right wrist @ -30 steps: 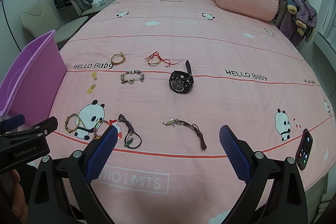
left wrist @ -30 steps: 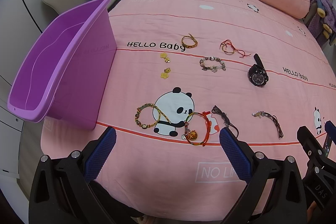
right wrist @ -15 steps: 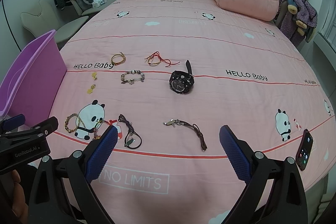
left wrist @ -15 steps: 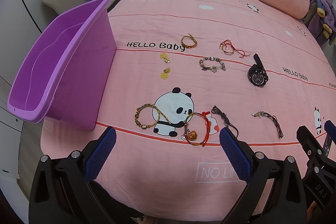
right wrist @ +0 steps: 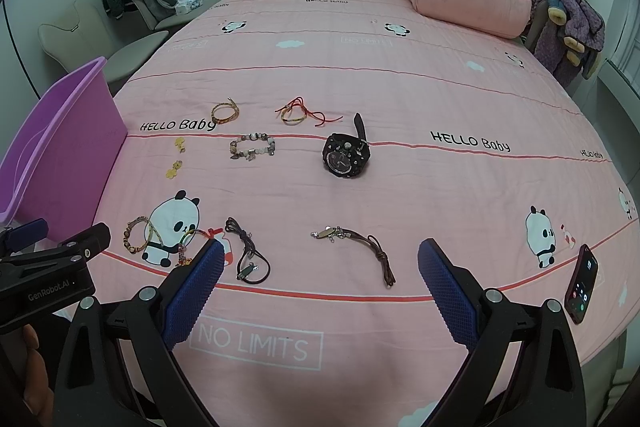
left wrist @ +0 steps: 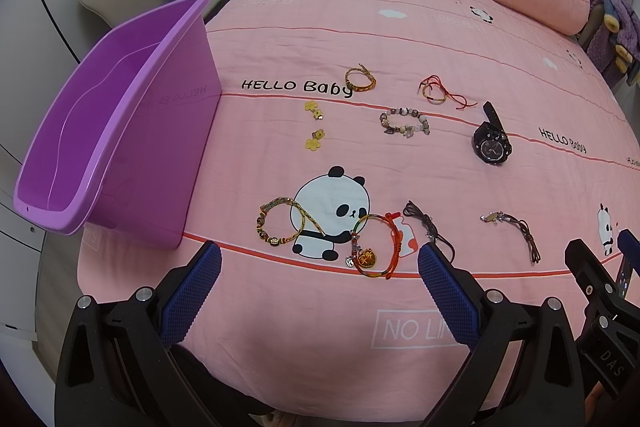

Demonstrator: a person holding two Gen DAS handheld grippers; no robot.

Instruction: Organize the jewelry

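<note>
**Both grippers released above the near bed edge; jewelry laid out ahead**

I hold my left gripper (left wrist: 319, 281) with its blue-padded fingers (left wrist: 191, 291) spread wide and nothing between them. My right gripper (right wrist: 319, 281) is likewise released and empty.

Positions relative to my left gripper:
- Purple bin (left wrist: 120, 131): ahead and to the left, standing on the pink bedspread (left wrist: 360, 7), its inside bare.
- Beaded gold bracelet (left wrist: 282, 221): just ahead, between the finger lines, lying on the panda print.
- Red-and-green charm bracelet (left wrist: 374, 247): just ahead, near my right-hand finger.
- Two yellow flower pieces (left wrist: 314, 127): farther ahead, beside the bin.
- Gold woven bracelet (left wrist: 360, 79): farther still, touching the "HELLO Baby" lettering.

Positions relative to my right gripper:
- Black cord bracelet (right wrist: 248, 253): just ahead of my left-hand finger.
- Brown leather cord bracelet (right wrist: 360, 247): ahead, between the finger lines.
- Black watch (right wrist: 346, 155): farther ahead, centred, strap pointing away.
- Stone bead bracelet (right wrist: 252, 146): ahead and left of the watch.
- Red string bracelet (right wrist: 300, 113): beyond the bead bracelet.
- Phone (right wrist: 582, 283): to the right, near the bed edge, screen lit.

All jewelry lies on the bedspread, outside the bin.
</note>
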